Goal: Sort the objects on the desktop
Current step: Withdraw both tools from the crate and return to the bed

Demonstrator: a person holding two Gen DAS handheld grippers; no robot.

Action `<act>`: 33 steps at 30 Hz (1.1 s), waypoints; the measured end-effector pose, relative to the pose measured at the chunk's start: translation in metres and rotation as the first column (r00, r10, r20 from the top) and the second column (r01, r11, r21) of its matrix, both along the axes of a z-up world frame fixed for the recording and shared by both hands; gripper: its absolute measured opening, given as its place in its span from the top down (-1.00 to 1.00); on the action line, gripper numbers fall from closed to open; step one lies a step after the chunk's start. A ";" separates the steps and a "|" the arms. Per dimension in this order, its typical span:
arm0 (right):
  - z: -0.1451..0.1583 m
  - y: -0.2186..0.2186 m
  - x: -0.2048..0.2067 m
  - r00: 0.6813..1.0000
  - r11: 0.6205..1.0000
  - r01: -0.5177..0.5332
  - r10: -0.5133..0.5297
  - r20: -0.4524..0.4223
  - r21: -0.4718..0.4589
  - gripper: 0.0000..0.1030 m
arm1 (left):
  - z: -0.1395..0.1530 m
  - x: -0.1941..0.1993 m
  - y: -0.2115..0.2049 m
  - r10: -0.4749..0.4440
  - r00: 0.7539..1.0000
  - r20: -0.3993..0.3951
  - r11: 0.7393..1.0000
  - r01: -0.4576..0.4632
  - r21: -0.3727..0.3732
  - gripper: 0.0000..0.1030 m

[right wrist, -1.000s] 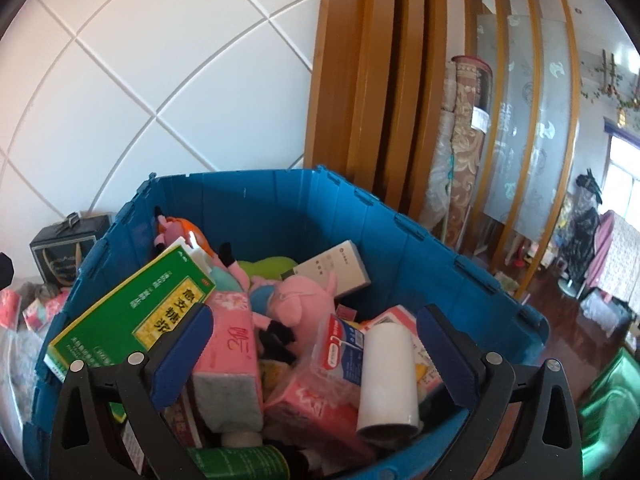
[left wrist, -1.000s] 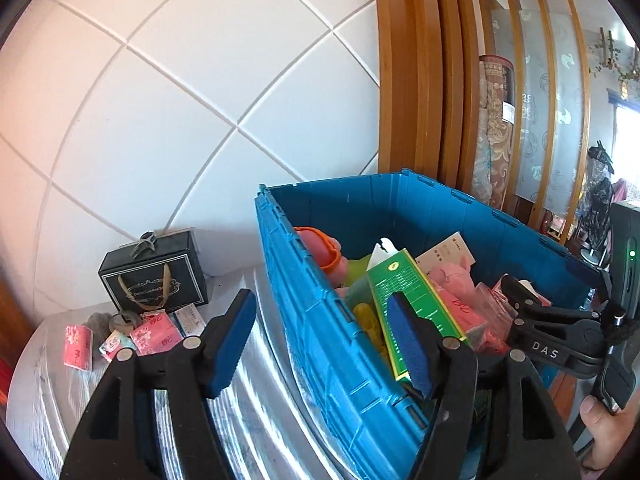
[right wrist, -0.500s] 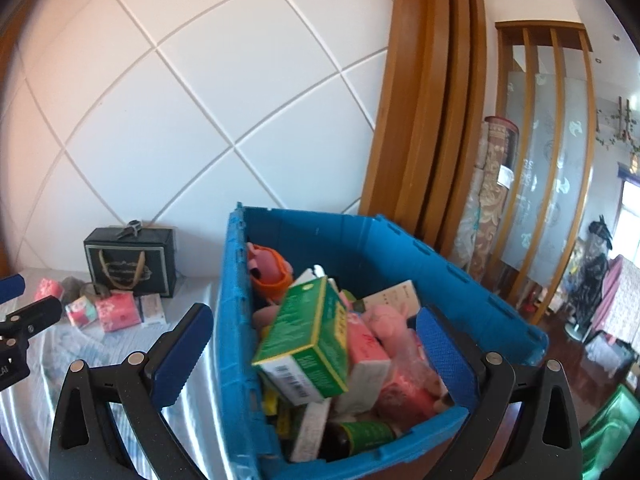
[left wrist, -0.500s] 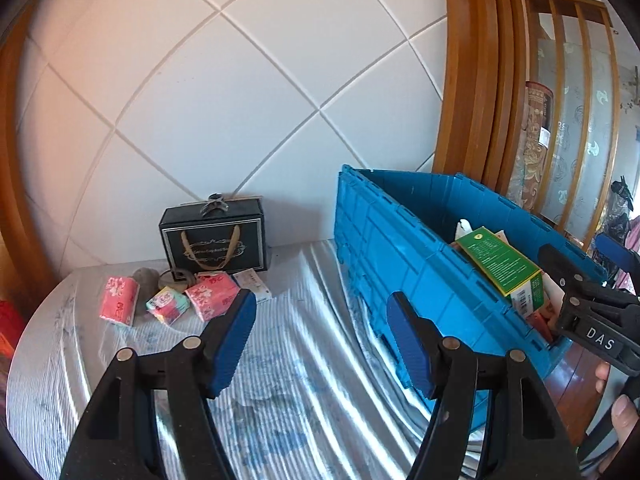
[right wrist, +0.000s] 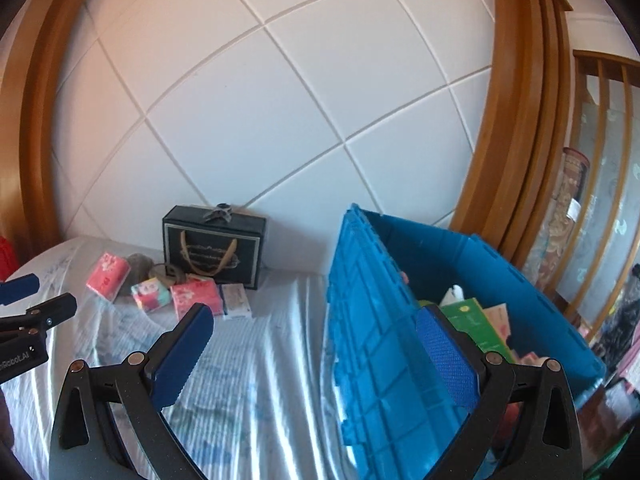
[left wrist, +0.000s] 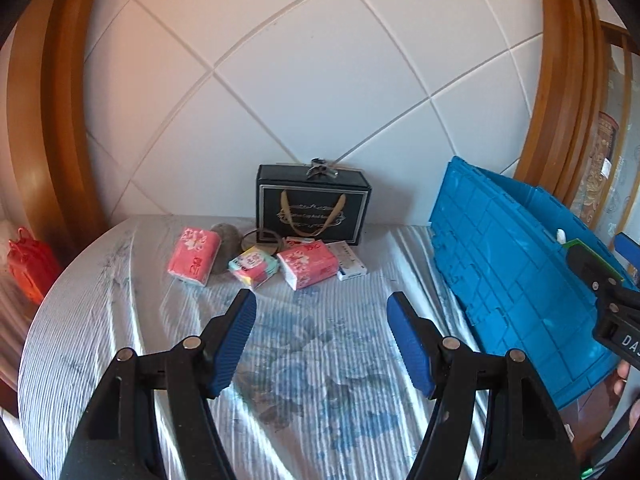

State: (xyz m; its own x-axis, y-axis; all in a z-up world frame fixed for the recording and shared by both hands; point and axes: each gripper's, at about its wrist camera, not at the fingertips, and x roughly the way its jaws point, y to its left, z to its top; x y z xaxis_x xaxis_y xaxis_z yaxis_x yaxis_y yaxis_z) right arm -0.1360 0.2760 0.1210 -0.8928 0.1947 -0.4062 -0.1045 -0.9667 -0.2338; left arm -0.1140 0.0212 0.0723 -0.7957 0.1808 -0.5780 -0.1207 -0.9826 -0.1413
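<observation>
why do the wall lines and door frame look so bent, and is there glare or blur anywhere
Left wrist view: fisheye bends the wall grooves and wooden frame; dark corners; sheen streaks on the tablecloth; packets look sharp. Right wrist view: same bending; bright streaks on the cloth; the blue crate wall is sunlit; the room at far right looks soft.

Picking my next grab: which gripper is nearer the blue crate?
Right. The right gripper is open beside the blue crate, one of its fingers in front of the crate's wall. The left gripper is open over the tablecloth, left of the crate.
</observation>
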 end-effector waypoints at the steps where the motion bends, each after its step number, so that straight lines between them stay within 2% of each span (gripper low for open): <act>1: -0.004 -0.004 -0.008 1.000 1.000 -0.015 0.016 0.013 -0.009 -1.00 | -0.007 -0.007 -0.006 0.017 1.000 0.019 1.000 -0.017 0.001 -0.30; 7: -0.041 -0.018 -0.064 0.990 0.996 -0.073 0.078 0.114 -0.054 -1.00 | -0.058 -0.050 -0.038 0.095 0.985 0.143 0.995 -0.091 -0.031 -0.30; 14: -0.110 -0.009 -0.149 0.960 0.989 -0.061 0.095 0.263 -0.136 -1.00 | -0.130 -0.122 -0.058 0.144 0.946 0.291 0.989 -0.127 -0.078 -0.30; 19: -0.160 -0.005 -0.212 0.931 0.988 -0.042 0.094 0.353 -0.151 -1.00 | -0.169 -0.193 -0.065 0.155 0.934 0.321 0.986 -0.127 -0.105 -0.30; 22: -0.186 -0.007 -0.246 0.913 0.987 -0.041 0.101 0.396 -0.157 -1.00 | -0.187 -0.244 -0.064 0.127 0.934 0.333 0.987 -0.086 -0.134 -0.30; 26: -0.213 -0.004 -0.283 0.892 0.985 -0.031 0.102 0.441 -0.167 -1.00 | -0.208 -0.298 -0.053 0.032 0.939 0.343 0.981 0.037 -0.191 -0.30; 29: -0.226 -0.001 -0.299 0.885 0.986 -0.021 0.096 0.456 -0.166 -1.00 | -0.224 -0.323 -0.041 -0.051 0.931 0.362 0.961 0.144 -0.234 -0.30; 33: -0.238 0.002 -0.311 0.872 0.981 -0.023 0.114 0.476 -0.192 -1.00 | -0.244 -0.349 -0.028 -0.111 0.911 0.398 0.937 0.229 -0.263 -0.30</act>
State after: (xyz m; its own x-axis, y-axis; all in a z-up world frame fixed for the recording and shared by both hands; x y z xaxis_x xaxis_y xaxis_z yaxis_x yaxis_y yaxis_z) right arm -0.4474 0.2784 -0.1173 -0.5850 0.0263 -0.8106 0.0455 -0.9968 -0.0652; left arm -0.4630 -0.0070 -0.1718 -0.4847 0.0669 -0.8721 -0.2866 -0.9542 0.0861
